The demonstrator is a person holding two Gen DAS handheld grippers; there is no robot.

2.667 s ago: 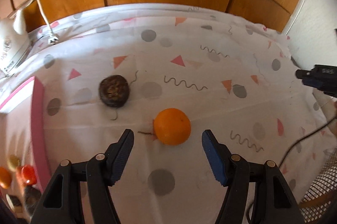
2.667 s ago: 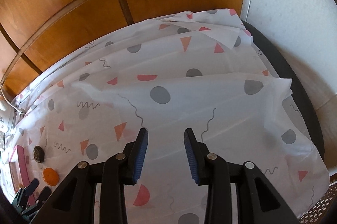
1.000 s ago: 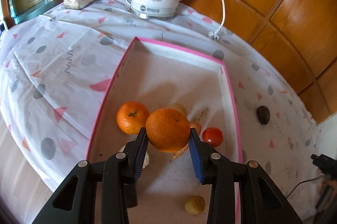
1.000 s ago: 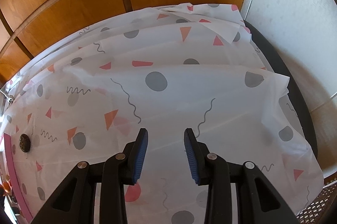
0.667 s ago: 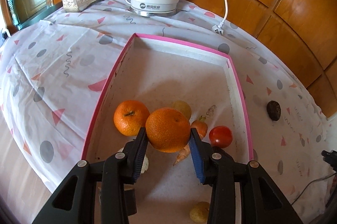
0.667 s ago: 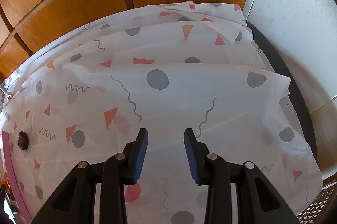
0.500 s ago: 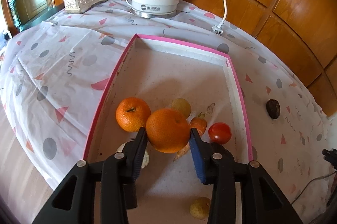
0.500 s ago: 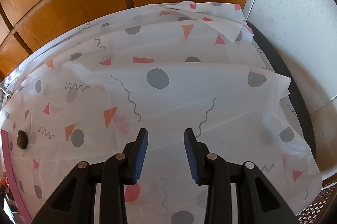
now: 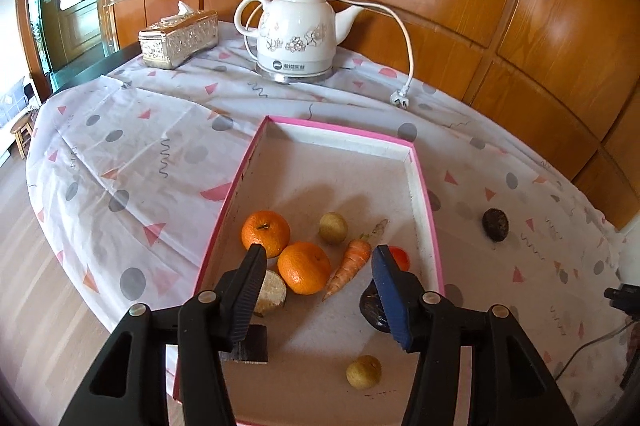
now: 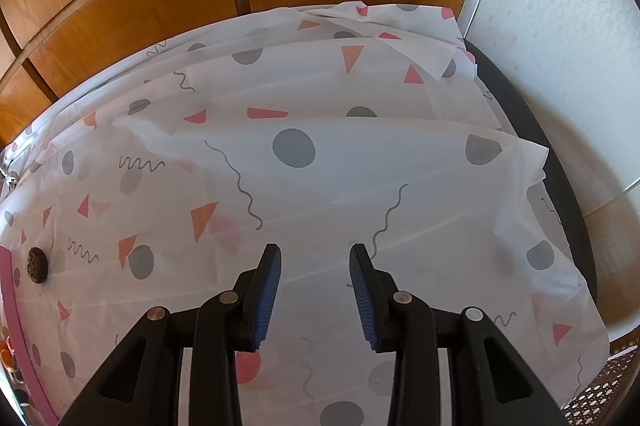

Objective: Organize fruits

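In the left wrist view, a tissue box sits at the far left of the bench, which is covered by a patterned cloth, and a white kettle stands beside it with its cord trailing right to a plug. Nearer, the pink-rimmed tray holds an orange with a stem, a second orange touching it, a pale cut piece, a small yellowish fruit, a carrot, a red tomato, a dark fruit and another yellowish fruit. The left hand-held gripper hangs over the tray; its jaws have just been opening and now stand clear of the second orange, which lies on the tray floor below them. Right of the tray, a dark round fruit lies alone on the cloth. In the right wrist view, the right hand-held gripper hovers over bare cloth, jaws narrowly apart with nothing between them.
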